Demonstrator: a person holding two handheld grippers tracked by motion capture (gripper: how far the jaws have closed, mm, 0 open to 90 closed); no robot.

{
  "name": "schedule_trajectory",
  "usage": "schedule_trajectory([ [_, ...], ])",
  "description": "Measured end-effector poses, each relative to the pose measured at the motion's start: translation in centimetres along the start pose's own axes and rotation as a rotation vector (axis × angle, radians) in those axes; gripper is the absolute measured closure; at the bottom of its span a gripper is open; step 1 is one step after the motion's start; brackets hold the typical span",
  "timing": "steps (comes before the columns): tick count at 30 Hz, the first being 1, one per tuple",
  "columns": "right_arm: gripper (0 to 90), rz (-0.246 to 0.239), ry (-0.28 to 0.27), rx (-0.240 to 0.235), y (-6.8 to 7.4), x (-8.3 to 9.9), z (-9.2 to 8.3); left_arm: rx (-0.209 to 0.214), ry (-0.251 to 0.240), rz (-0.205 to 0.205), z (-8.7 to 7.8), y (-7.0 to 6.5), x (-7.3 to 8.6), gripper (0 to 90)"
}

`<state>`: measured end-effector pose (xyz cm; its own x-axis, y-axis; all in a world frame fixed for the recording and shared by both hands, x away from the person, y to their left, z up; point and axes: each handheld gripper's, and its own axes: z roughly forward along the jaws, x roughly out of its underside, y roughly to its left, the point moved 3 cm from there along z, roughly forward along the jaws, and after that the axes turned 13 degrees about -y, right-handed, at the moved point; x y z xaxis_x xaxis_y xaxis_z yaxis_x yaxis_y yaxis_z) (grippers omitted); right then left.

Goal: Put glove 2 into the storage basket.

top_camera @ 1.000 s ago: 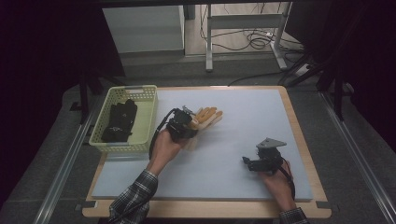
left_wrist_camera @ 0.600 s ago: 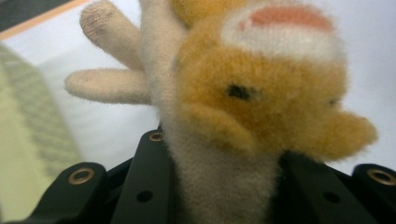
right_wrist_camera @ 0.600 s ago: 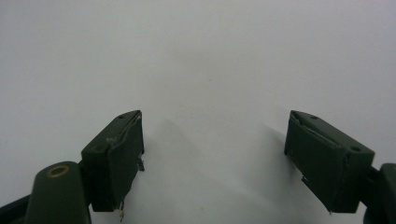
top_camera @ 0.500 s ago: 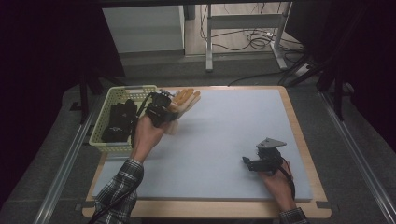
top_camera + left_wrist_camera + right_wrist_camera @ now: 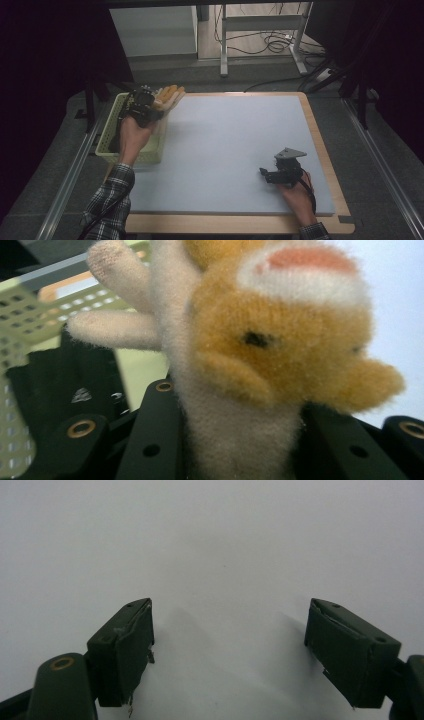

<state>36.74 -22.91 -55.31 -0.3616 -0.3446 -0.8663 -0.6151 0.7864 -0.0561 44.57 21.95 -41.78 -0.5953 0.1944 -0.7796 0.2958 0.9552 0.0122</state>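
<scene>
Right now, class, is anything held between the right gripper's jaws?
No: the right gripper has its jaws apart with bare table between them.

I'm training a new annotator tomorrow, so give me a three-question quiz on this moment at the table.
1. True or false: the left tongs are shut on the plush toy.
2. Where is the plush toy: A) lying on the mat, B) held above the basket's right edge, C) beside the right tongs?
3. Fill in: the right tongs rest on the mat with jaws ____.

Key: 1 true; 2 B; 3 open, with nothing between them.
</scene>
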Motion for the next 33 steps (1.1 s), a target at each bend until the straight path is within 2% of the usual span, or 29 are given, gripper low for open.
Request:
schedule_trajectory([
  [7,19.3,0.0,0.0,0.0,0.0,0.0,0.0,-0.056,0.003,-0.054,0.3,2.9,1.2,68.4],
  [14,19.3,0.0,0.0,0.0,0.0,0.0,0.0,-0.099,0.026,-0.082,1.4,4.8,2.8,67.8],
  [15,19.3,0.0,0.0,0.0,0.0,0.0,0.0,-0.108,0.027,-0.076,1.7,5.0,3.0,67.8],
  [22,19.3,0.0,0.0,0.0,0.0,0.0,0.0,-0.137,0.084,-0.069,3.5,5.9,4.2,67.0],
  [26,19.3,0.001,0.0,0.0,0.0,0.0,0.0,-0.167,0.121,-0.042,4.9,6.0,4.9,65.8],
  [33,19.3,0.001,0.0,0.0,0.0,0.0,0.0,-0.172,0.186,-0.047,7.3,6.1,5.9,64.4],
])
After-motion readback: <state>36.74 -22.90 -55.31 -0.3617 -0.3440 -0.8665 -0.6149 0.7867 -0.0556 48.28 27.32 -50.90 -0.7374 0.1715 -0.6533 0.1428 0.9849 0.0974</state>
